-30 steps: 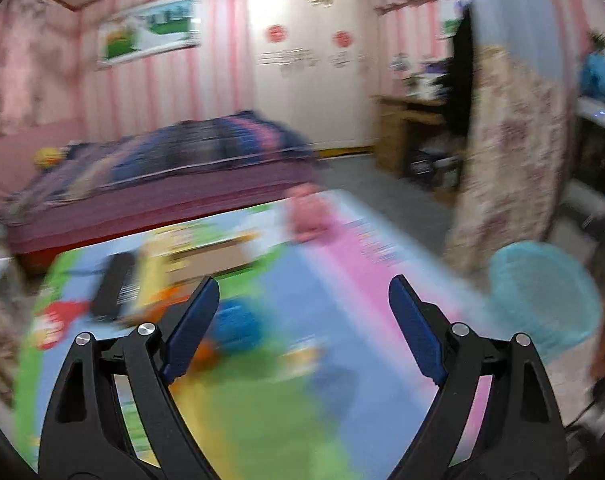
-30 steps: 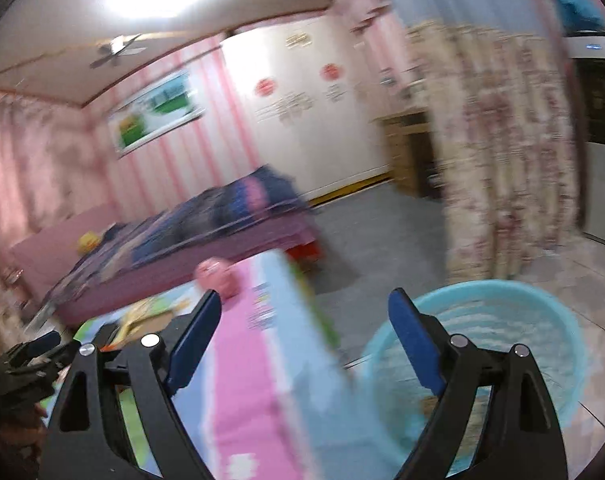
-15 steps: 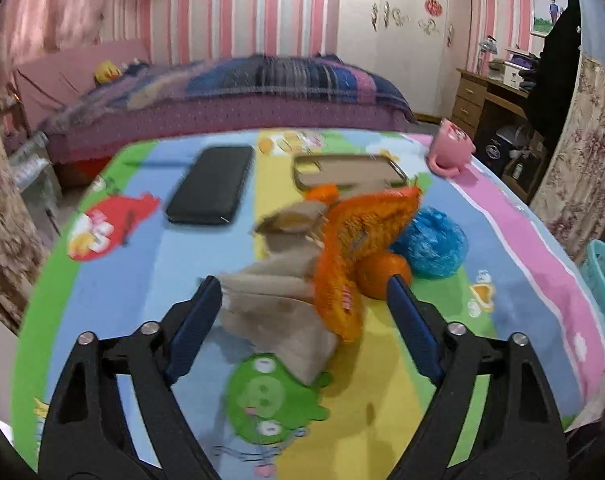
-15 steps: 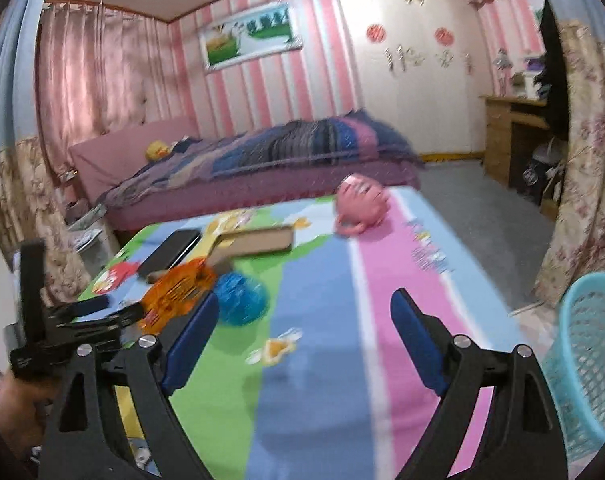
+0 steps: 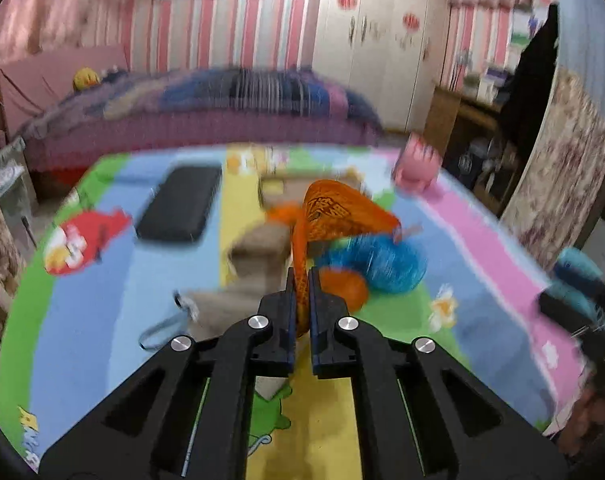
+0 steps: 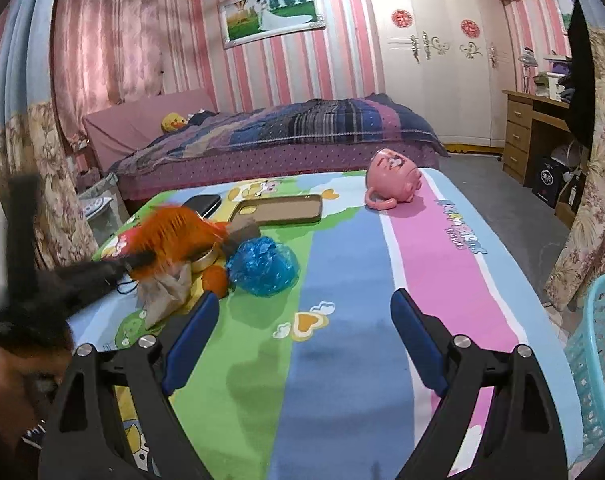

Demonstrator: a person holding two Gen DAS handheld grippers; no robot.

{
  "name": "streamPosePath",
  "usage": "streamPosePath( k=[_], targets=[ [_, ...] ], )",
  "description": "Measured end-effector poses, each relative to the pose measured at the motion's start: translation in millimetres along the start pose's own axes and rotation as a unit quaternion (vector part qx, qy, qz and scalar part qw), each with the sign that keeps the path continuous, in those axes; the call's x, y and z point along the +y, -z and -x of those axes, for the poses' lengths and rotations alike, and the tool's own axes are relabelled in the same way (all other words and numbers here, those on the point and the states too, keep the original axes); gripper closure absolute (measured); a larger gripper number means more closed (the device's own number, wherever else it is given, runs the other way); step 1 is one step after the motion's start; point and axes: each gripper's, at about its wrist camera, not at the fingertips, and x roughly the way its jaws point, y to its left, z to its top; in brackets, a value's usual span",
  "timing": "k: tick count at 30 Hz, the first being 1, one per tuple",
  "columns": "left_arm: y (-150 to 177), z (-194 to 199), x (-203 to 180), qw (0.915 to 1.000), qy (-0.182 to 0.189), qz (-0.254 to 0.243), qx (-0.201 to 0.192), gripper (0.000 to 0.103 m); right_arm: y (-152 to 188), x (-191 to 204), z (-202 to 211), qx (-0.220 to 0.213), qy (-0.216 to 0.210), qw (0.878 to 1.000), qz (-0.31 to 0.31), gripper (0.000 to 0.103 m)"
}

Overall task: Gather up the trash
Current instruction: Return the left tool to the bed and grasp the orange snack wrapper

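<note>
Orange mesh bag (image 5: 334,216) is pinched tight in the left gripper (image 5: 300,280), sitting over the table's left side. Basket (image 6: 598,352) is way off past the right edge, nearer the spread, empty right gripper (image 6: 302,340), so it needs a long rightward carry.

Orange mesh bag (image 5: 334,216), crumpled, pinched in my left gripper (image 5: 300,292), raised over table's left half. Beneath it: brown paper scrap (image 6: 164,292); crumpled blue plastic wad (image 6: 262,266) just right.
</note>
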Motion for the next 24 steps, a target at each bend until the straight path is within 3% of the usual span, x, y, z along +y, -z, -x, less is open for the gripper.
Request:
streamPosePath(
  k=[2,5,9,13,14,18,24],
  targets=[
    [-5.7,18.6,2.6,0.9993,-0.011,0.002,-0.036,0.1,0.8,6.1,-3.5,0.002,-0.003,1.0,0.008,0.017],
    [-9.8,33.8,17.3,0.9978,-0.029,0.026,-0.054,0.1,0.1,17.0,-10.6,0.007,-0.012,1.0,0.017,0.017],
    [-7.4,40.0,42.1,0.9965,-0.053,0.053,-0.037,0.1,-6.9,42.5,-30.0,0.016,-0.027,0.999,0.031,0.017],
    [-1.4,45.0,64.2,0.9948,-0.062,0.076,-0.028,0.1,-9.0,59.5,-51.8,0.031,-0.053,0.998,0.004,0.018],
    [-0.5,45.4,69.1,0.9942,-0.068,0.079,-0.028,0.1,-10.0,64.8,-62.1,0.039,-0.064,0.997,-0.004,0.021],
    [2.2,43.3,80.0,0.9931,-0.074,0.089,-0.021,0.1,-11.4,83.4,-90.4,0.066,-0.074,0.995,0.009,0.05],
    [3.4,40.5,78.2,0.9936,-0.07,0.088,-0.014,0.1,-7.7,91.0,-127.9,0.112,-0.053,0.992,-0.006,0.06]
  ],
)
